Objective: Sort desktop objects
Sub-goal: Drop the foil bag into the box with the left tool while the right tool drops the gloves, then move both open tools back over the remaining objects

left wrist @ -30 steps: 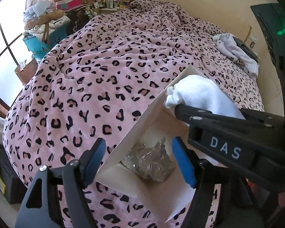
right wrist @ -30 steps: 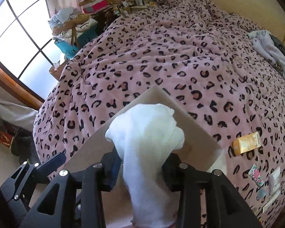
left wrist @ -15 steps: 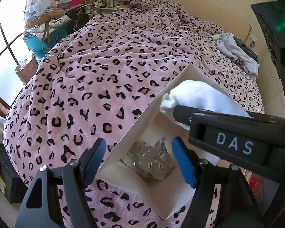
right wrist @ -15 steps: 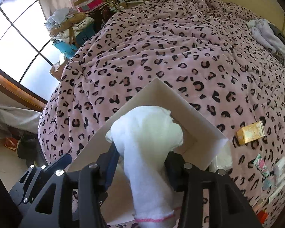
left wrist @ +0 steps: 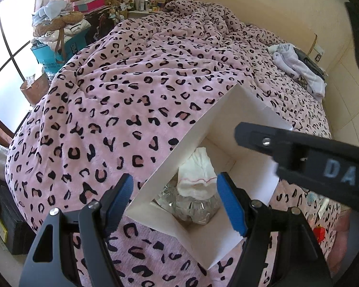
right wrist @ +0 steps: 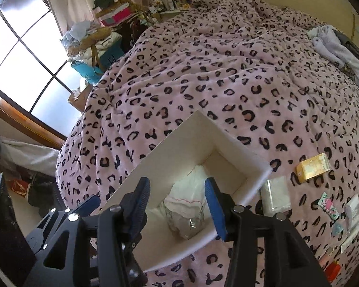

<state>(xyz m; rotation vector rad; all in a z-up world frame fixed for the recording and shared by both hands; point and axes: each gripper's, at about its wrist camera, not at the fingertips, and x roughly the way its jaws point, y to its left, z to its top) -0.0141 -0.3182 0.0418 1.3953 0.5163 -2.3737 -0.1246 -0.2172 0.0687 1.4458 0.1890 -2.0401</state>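
Left wrist view: the left gripper (left wrist: 177,199) sits at the bottom of the frame with its blue-padded jaws spread wide and nothing between them. Just beyond the fingertips, in the lower centre, a white cardboard box (left wrist: 201,131) lies open on the pink leopard-print blanket (left wrist: 131,91). Inside it a white sock (left wrist: 198,174) with a thin pink line near its cuff rests on crumpled clear plastic wrap (left wrist: 193,208). The right gripper (left wrist: 299,153), black and lettered "DAS", crosses the right side of the frame above the box. A pile of pale clothes (left wrist: 296,64) lies on the blanket at upper right.

Right wrist view: the right gripper (right wrist: 179,205) fills the lower centre, its jaws apart and empty, poised over the white cardboard box (right wrist: 203,131). The white sock (right wrist: 189,191) lies on the box floor between the fingertips in the picture, partly over the clear plastic wrap (right wrist: 186,224). To the right of the box, on the blanket (right wrist: 227,71), are a flat clear packet (right wrist: 275,196), a small yellow box (right wrist: 313,167) and several small sachets (right wrist: 328,205) near the right edge.
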